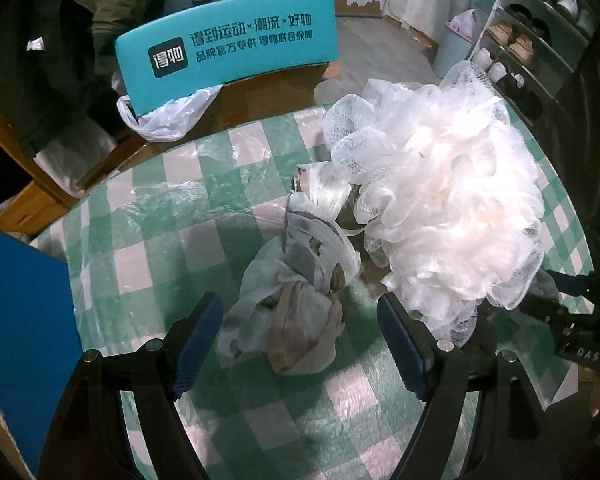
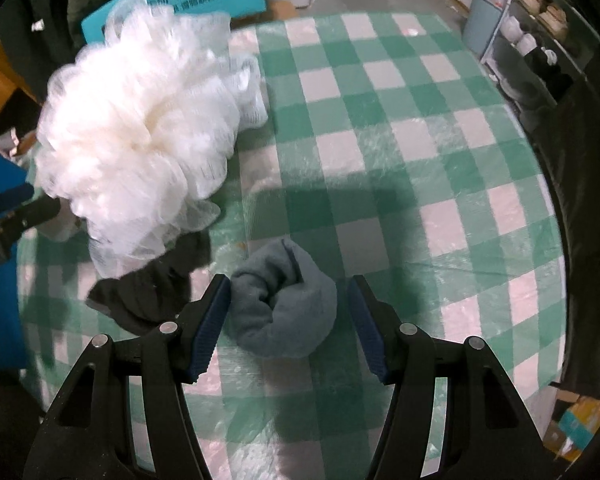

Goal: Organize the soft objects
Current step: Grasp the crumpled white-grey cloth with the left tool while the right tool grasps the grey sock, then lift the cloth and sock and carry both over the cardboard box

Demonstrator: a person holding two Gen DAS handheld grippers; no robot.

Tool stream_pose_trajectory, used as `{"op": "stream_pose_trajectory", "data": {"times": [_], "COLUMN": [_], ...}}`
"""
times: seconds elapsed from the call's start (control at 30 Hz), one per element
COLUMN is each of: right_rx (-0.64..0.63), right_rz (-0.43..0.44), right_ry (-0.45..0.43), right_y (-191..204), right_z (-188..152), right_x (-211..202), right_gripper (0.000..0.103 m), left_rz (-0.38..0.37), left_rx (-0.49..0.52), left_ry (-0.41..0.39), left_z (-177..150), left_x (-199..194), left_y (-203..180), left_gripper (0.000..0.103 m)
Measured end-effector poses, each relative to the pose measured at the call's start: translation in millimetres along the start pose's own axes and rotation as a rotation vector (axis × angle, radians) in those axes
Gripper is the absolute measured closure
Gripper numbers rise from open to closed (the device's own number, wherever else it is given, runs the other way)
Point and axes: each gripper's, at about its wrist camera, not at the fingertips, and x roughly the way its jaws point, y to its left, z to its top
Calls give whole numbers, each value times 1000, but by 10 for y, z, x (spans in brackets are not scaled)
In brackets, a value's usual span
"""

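You're hovering both grippers spread apart: the left gripper [image 1: 300, 340] is straddling the crumpled patterned cloth [image 1: 296, 300] on the checked tablecloth [image 1: 160, 220], the right gripper [image 2: 288, 328] is straddling the rolled grey sock [image 2: 284, 300]. Try sinking lower before squeezing, staying clear of the white mesh pouf [image 1: 440, 184].

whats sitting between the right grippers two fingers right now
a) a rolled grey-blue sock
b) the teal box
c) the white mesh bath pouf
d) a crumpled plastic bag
a: in the right wrist view the rolled grey-blue sock lies on the checked tablecloth between the open fingers of the right gripper, while the white mesh bath pouf sits off to the upper left.
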Motion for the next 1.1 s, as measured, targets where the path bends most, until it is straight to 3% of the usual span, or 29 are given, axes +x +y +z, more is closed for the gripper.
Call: {"op": "stream_pose_trajectory", "data": {"times": [0.17, 0.43, 0.67, 0.93, 1.1], "right_rx": [-12, -60, -49, -48, -51], "right_rz": [4, -24, 3, 21, 26], "right_ry": [11, 9, -26, -49, -66], "right_y": [35, 175, 230, 249, 245], "right_z": [11, 4, 58, 102, 117], "right_x": [95, 117, -27, -63, -111], "right_gripper": [44, 77, 78, 78, 78], "left_rz": [-10, -10, -20, -80, -63], "left_rx": [-13, -11, -1, -30, -23], "left_ry": [7, 25, 38, 47, 48], "left_z": [34, 119, 150, 117, 45], "left_x": [105, 291, 397, 435, 392], "left_y": [16, 17, -13, 46, 38], "left_gripper": [22, 22, 24, 57, 66]}}
